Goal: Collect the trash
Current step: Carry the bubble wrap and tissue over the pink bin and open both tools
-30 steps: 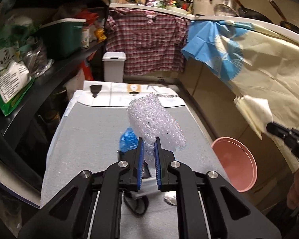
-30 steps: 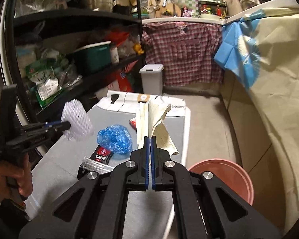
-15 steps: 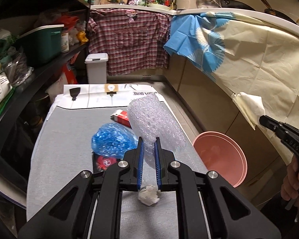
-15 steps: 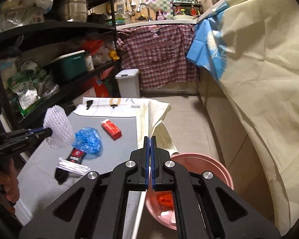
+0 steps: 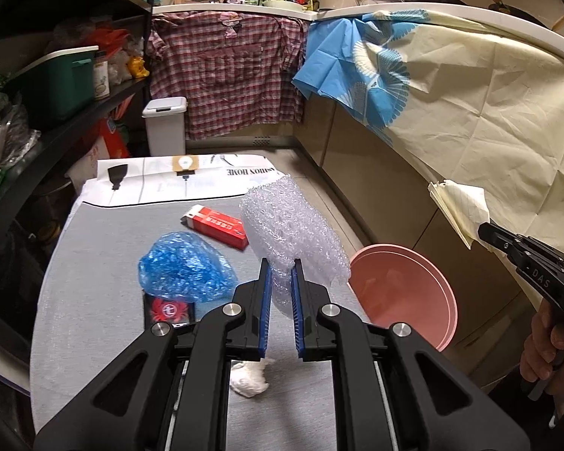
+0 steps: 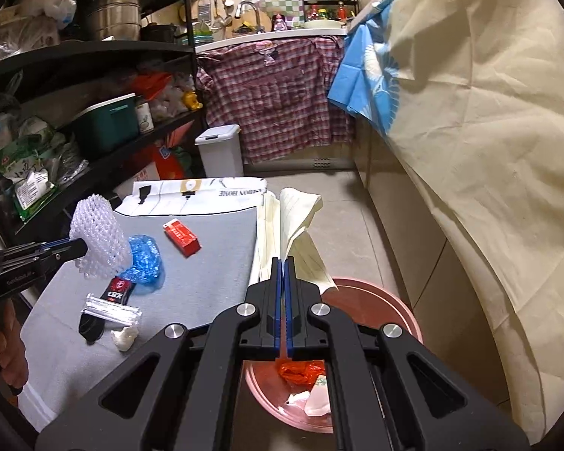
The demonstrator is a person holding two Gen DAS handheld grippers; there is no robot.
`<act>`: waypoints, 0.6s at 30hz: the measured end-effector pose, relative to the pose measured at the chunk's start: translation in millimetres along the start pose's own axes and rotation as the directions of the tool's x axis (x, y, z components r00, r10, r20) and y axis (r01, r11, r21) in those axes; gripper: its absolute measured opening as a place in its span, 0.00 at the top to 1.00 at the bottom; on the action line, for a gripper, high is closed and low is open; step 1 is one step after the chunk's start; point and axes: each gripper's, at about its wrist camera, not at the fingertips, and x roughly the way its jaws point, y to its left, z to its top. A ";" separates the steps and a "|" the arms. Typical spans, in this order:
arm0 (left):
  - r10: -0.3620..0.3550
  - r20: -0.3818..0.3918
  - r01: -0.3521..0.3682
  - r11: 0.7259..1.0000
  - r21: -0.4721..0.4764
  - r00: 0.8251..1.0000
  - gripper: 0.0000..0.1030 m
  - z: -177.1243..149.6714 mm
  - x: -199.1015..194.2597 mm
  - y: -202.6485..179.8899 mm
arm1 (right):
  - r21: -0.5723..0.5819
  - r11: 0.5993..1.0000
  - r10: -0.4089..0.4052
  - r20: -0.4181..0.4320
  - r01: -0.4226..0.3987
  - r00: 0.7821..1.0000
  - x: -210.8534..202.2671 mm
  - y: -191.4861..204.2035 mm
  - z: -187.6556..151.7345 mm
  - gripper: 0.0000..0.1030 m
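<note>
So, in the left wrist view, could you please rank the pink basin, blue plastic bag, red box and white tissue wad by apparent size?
1. Pink basin
2. Blue plastic bag
3. Red box
4. White tissue wad, partly hidden by the left gripper.

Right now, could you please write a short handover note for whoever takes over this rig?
Left gripper: shut on the white foam net, held above the grey table.
Right gripper: shut on the cream lined paper, held over the pink basin on the floor.
Done: the basin already holds an orange wrapper and some white scraps.
Left: drop both held pieces into the basin, then collect from the table the blue plastic bag, red box, black packet, clear wrapper and white wad.
</note>
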 end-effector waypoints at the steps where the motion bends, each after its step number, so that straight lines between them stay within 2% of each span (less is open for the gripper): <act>1: -0.006 0.000 0.006 1.000 0.002 1.000 0.90 0.4 1.4 -2.8 | 0.006 1.000 -0.006 -0.001 0.006 1.000 0.9 -2.8 0.3 0.98; 11: -0.084 -0.010 0.084 0.995 0.047 0.996 0.90 1.8 23.5 -39.9 | 0.051 0.997 -0.056 -0.031 0.057 0.998 11.1 -28.2 -1.7 0.98; 18: -0.153 -0.050 0.157 0.984 0.080 0.987 0.90 -1.4 50.4 -73.7 | 0.063 0.994 -0.082 -0.061 0.086 0.995 16.5 -40.6 -6.4 0.98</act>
